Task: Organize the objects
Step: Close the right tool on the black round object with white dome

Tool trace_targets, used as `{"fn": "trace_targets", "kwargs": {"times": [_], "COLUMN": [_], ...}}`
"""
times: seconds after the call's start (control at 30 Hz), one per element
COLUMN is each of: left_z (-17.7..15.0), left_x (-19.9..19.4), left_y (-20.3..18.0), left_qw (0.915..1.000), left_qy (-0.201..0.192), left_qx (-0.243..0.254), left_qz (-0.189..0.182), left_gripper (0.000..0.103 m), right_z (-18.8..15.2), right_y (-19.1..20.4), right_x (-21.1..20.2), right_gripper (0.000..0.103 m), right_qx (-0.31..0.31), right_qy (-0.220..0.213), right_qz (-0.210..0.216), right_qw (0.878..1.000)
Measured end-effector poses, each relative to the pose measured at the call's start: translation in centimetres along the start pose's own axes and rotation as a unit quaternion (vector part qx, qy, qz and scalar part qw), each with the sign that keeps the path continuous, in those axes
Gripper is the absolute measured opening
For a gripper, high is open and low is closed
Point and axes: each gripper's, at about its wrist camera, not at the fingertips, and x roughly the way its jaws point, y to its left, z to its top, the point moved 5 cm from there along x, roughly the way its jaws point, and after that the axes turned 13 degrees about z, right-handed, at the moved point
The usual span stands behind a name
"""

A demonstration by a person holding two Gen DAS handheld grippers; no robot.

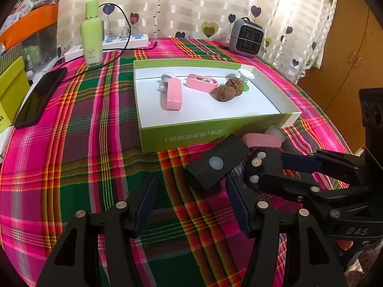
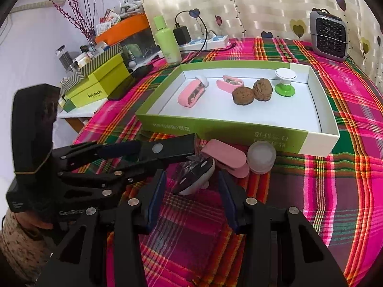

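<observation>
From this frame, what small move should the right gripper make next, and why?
Probably ease the right gripper forward and close on the black-and-white object. Its jaws stand open with the object just ahead of the gap, outside the green box that already holds the walnuts. The left gripper is open too.

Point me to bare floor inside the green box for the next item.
Free: the box floor along its near wall, and the right end near the green-based stand. Crowded: the back half, with two pink holders and two walnuts.
</observation>
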Motion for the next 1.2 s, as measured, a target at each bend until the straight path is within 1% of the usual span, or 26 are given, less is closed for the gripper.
{"fn": "trace_targets", "kwargs": {"times": [0.13,0.33,0.37,0.43,0.47,0.63,0.77,0.97,1.1,1.2], "left_z": [0.0,0.1,0.1,0.1,0.1,0.2,0.4,0.9,1.4,1.8], "left_x": [0.0,-0.1,-0.1,-0.1,-0.1,-0.1,-0.3,-0.2,0.1,0.3], "left_y": [-0.1,0.1,0.1,0.1,0.1,0.0,-0.4,-0.6,-0.8,-1.3], "left_qw": [1.0000,0.9999,0.9999,0.9999,0.9999,0.9998,0.9993,0.9990,0.9985,0.9980], "left_qy": [0.000,-0.001,-0.001,-0.002,-0.004,-0.006,-0.013,-0.017,-0.022,-0.023], "left_qx": [0.005,0.008,0.008,0.010,0.013,0.016,0.026,0.037,0.046,0.049], "left_qz": [-0.002,-0.009,-0.009,-0.009,-0.009,-0.011,-0.022,-0.019,-0.021,-0.034], "left_gripper": [0.058,0.058,0.058,0.058,0.058,0.058,0.058,0.059,0.062,0.062], "right_z": [-0.1,-0.1,-0.1,-0.2,-0.2,-0.3,-0.5,-0.8,-1.0,-1.1], "right_y": [-0.2,-0.5,-0.5,-0.5,-0.7,-0.9,-1.1,-1.4,-1.7,-1.9], "right_x": [0.6,0.5,0.5,0.5,0.5,0.2,0.0,-0.8,-1.2,-1.3], "right_gripper": [0.045,0.045,0.043,0.030,0.028,0.028,0.028,0.028,0.028,0.028], "right_qx": [0.006,0.001,0.000,-0.003,-0.003,0.002,0.002,0.004,0.008,0.011], "right_qy": [0.006,0.004,0.004,0.005,0.006,0.004,0.005,0.003,0.005,0.004], "right_qz": [-0.006,-0.020,-0.021,-0.028,-0.032,-0.027,-0.023,-0.025,-0.029,-0.030], "right_qw": [1.000,1.000,1.000,1.000,0.999,1.000,1.000,1.000,1.000,0.999]}}
